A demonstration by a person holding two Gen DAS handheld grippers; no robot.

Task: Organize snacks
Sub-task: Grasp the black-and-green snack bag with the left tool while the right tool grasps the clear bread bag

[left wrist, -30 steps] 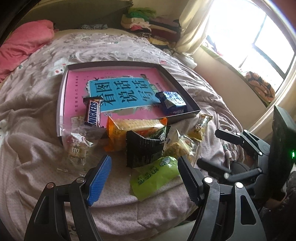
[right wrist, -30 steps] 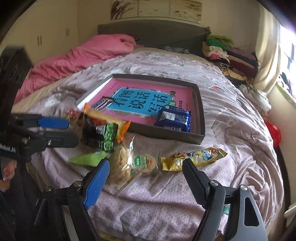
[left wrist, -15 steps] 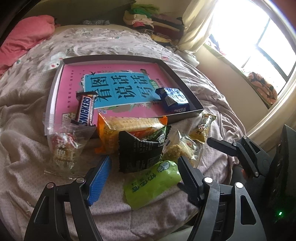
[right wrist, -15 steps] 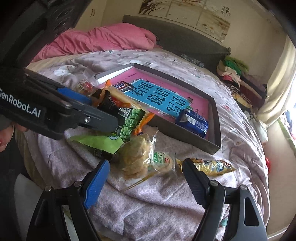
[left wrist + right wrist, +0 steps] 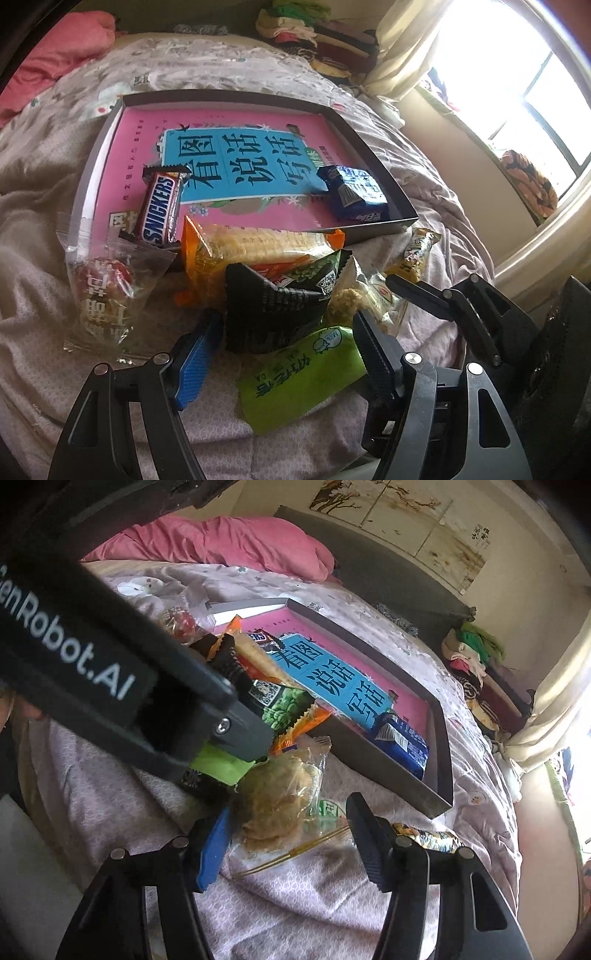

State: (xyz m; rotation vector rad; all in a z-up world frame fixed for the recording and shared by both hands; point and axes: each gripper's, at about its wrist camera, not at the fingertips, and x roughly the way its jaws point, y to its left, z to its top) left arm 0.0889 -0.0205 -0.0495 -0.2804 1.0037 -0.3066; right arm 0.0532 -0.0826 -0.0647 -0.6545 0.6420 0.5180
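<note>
A shallow grey box point(image 5: 369, 147) with a pink and blue book inside lies on the bed. A Snickers bar point(image 5: 159, 208) and a blue packet point(image 5: 352, 192) lie in it. In front lie an orange cracker pack point(image 5: 258, 243), a black-green pea bag point(image 5: 273, 299), a green packet point(image 5: 299, 376), a clear candy bag point(image 5: 103, 295), a clear pastry bag point(image 5: 280, 801) and a yellow bar point(image 5: 417, 254). My left gripper point(image 5: 286, 354) is open around the black bag and green packet. My right gripper point(image 5: 286, 838) is open around the pastry bag.
The bed has a rumpled lilac cover point(image 5: 44, 206). A pink duvet point(image 5: 229, 546) lies at the headboard. Folded clothes point(image 5: 314, 37) are stacked at the far side near a curtain and bright window point(image 5: 509, 74). The left gripper's body point(image 5: 110, 672) fills the right wrist view's left.
Both grippers moved forward and down toward the snack pile. The left now straddles the black bag and green packet, the right the pastry bag. Both stay open.
</note>
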